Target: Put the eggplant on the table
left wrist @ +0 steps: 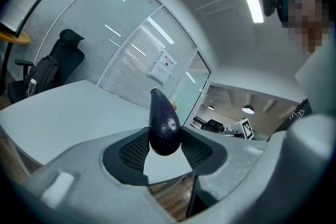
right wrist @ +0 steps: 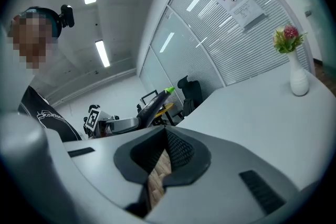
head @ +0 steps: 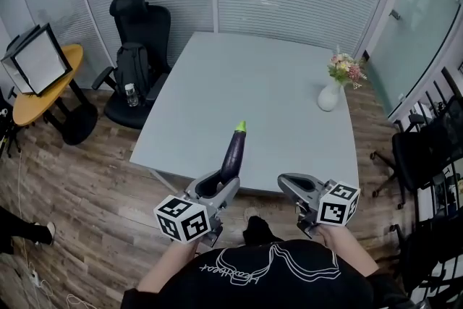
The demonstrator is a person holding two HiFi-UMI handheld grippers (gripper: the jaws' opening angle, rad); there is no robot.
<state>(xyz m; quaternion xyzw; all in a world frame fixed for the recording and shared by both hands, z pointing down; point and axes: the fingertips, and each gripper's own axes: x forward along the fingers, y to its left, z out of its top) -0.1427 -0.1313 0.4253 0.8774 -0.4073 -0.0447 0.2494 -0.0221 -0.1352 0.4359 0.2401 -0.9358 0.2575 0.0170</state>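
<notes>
Facing a pale office table [head: 268, 90], left gripper [head: 226, 184] jaws clench the eggplant [head: 233, 154]; right gripper [head: 284, 183] jaws meet empty.

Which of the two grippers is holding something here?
The left gripper: its jaws clamp the dark purple eggplant by its rounded end, green stem pointing toward the table. The right gripper is shut with nothing between its jaws.

A dark-purple eggplant [head: 232, 153] with a lime-green tip is showing mid-frame against a pale grey table [head: 275, 83] and a brown wood-grain floor [head: 79, 184].
</notes>
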